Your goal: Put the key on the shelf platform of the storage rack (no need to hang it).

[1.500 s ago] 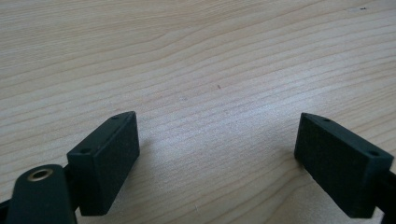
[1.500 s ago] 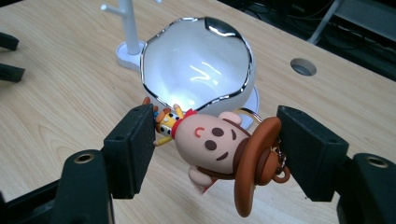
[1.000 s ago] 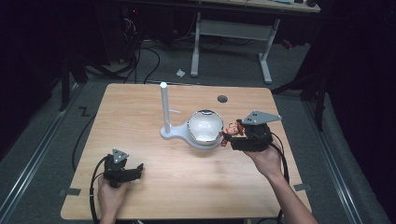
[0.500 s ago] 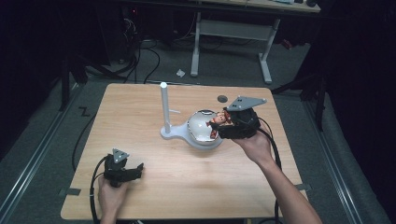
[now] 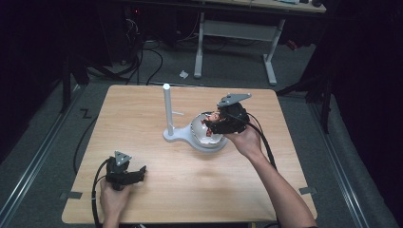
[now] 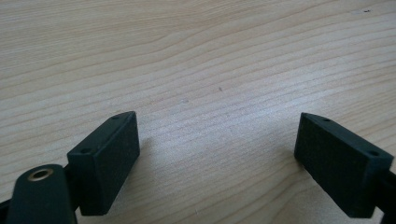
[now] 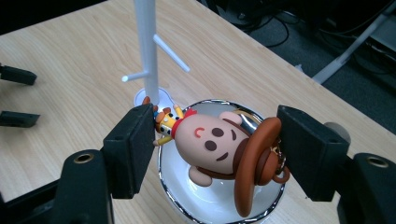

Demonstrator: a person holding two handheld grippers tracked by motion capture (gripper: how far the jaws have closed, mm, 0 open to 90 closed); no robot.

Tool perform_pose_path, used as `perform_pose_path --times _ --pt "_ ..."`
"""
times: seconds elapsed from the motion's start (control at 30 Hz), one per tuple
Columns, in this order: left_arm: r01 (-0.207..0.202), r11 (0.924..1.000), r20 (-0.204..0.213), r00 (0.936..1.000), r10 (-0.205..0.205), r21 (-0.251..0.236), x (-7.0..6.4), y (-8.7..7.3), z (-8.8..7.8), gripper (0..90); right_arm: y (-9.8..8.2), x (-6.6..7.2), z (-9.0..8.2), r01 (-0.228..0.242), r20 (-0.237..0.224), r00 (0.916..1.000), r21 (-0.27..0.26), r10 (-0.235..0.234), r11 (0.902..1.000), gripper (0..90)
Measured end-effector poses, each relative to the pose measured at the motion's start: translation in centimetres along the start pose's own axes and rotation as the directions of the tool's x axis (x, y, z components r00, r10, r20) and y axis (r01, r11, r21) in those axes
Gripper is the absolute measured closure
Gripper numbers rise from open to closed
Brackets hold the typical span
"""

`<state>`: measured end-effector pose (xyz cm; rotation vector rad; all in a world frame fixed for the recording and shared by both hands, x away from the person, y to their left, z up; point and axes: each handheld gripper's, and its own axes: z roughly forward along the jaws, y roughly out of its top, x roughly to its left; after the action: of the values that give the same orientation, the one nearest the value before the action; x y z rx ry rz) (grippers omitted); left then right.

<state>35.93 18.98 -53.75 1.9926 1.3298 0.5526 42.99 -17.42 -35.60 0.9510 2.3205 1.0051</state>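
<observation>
Nearest, the left claw [image 5: 138,172] rests low on the counter [image 5: 190,190], jaws wide apart with bare wood between them. Farther off, the right claw [image 7: 215,149] is clamped on a cowboy figurine [image 7: 219,149] — pads pressing its feet and its brown hat — held just above the white bowl [image 7: 210,205]. Beyond the bowl stands a white peg stand [image 7: 147,51], upright on the counter.

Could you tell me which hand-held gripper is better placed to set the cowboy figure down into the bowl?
Right. The right hand-held gripper holds the cowboy figure just above the bowl; the left hand-held gripper rests open, far away.
</observation>
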Motion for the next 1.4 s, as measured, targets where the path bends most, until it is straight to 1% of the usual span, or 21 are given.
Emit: perform_pose_path --times 0.03,0.3,0.37,0.4,0.47,0.53,0.57,0.63,0.67,0.73,0.77,0.8,0.93,1.0,1.03,1.1,1.13,1.17,1.23,1.33,1.4 --pt "-0.002 1.0 0.0 1.0 0.002 0.001 0.0 0.0 0.0 14.4 -0.1 -0.1 0.3 0.003 0.0 1.0 0.004 -0.003 1.0 30.8" --pt "-0.002 1.0 0.0 1.0 0.002 0.001 0.0 0.0 0.0 14.4 -0.9 -0.3 2.4 -0.025 -0.008 0.9997 0.031 0.025 0.9992 30.6" --pt "-0.001 1.0 0.0 1.0 0.001 0.001 0.0 0.0 0.0 14.4 -1.0 -0.3 2.7 -0.03 -0.008 0.9995 0.036 0.03 0.9989 30.6" --pt "-0.002 1.0 0.0 1.0 0.002 0.001 0.0 0.0 0.0 14.4 -1.2 -0.3 3.3 -0.033 -0.006 0.9994 0.049 0.033 0.9982 30.5" --pt "-0.002 1.0 0.0 1.0 0.002 0.001 0.0 0.0 0.0 14.4 -1.5 -0.3 4.0 -0.035 -0.002 0.9994 0.062 0.035 0.9975 30.5" --pt "-0.002 1.0 0.0 1.0 0.002 0.001 0.0 0.0 0.0 14.4 -1.7 -0.3 4.6 -0.032 0.006 0.9995 0.07 0.032 0.997 30.5" --pt "-0.002 1.0 0.0 1.0 0.002 0.001 0.0 0.0 0.0 14.4 -1.7 -0.3 4.6 -0.032 0.006 0.9995 0.07 0.032 0.997 30.5" --pt "-0.001 1.0 0.0 1.0 0.001 0.001 0.0 0.0 0.0 14.4 -2.1 -0.3 5.6 -0.043 0.017 0.999 0.093 0.041 0.9948 30.4" --pt "-0.001 1.0 0.0 1.0 0.001 0.001 0.0 0.0 0.0 14.4 -2.1 -0.3 5.6 -0.043 0.017 0.999 0.093 0.041 0.9948 30.4" --pt "-0.002 1.0 0.0 1.0 0.002 0.001 0.0 0.0 0.0 14.5 -2.6 -0.4 6.5 -0.058 0.029 0.9981 0.111 0.055 0.9922 30.3" --pt "-0.002 1.0 0.0 1.0 0.002 0.001 0.0 0.0 0.0 14.5 -2.6 -0.4 6.5 -0.058 0.029 0.9981 0.111 0.055 0.9922 30.3" --pt "-0.001 1.0 0.0 1.0 0.001 0.001 0.0 0.0 0.0 14.5 -2.9 -0.4 7.0 -0.059 0.04 0.9977 0.121 0.054 0.9909 30.3" --pt "-0.001 1.0 0.0 1.0 0.001 0.001 0.0 0.0 0.0 14.5 -3.1 -0.2 7.5 -0.055 0.056 0.9973 0.129 0.048 0.9901 30.1" --pt "-0.001 1.0 0.0 1.0 0.001 0.001 0.0 0.0 0.0 14.5 -3.4 0.0 7.9 -0.062 0.065 0.9964 0.128 0.054 0.9898 30.1" --pt "-0.001 1.0 0.0 1.0 0.001 0.001 0.0 0.0 0.0 14.5 -3.6 0.0 8.1 -0.075 0.072 0.9953 0.141 0.065 0.9872 30.1" --pt "-0.001 1.0 0.0 1.0 0.001 0.001 0.0 0.0 0.0 14.6 -3.8 0.0 8.3 -0.068 0.079 0.9952 0.144 0.057 0.9873 30.0" --pt "-0.001 1.0 0.0 1.0 0.001 0.001 0.0 0.0 0.0 14.6 -4.0 -0.1 8.6 -0.075 0.09 0.994 0.15 0.062 0.9857 29.9" --pt "-0.001 1.0 0.0 1.0 0.001 0.001 0.0 0.0 0.0 14.6 -4.5 -0.3 9.0 -0.094 0.096 0.9922 0.166 0.079 0.9816 29.8" --pt "-0.001 1.0 0.0 1.0 0.001 0.001 0.0 0.0 0.0 14.6 -4.7 -0.4 9.2 -0.11 0.106 0.9901 0.167 0.093 0.9799 29.6" --pt "-0.001 1.0 0.0 1.0 0.001 0.001 0.0 0.0 0.0 14.6 -4.8 -0.6 9.3 -0.113 0.109 0.9894 0.164 0.096 0.98 29.0" --pt "-0.001 1.0 0.0 1.0 0.001 0.001 0.0 0.0 0.0 14.6 -4.8 -0.7 9.4 -0.118 0.105 0.9894 0.171 0.101 0.9781 30.8"
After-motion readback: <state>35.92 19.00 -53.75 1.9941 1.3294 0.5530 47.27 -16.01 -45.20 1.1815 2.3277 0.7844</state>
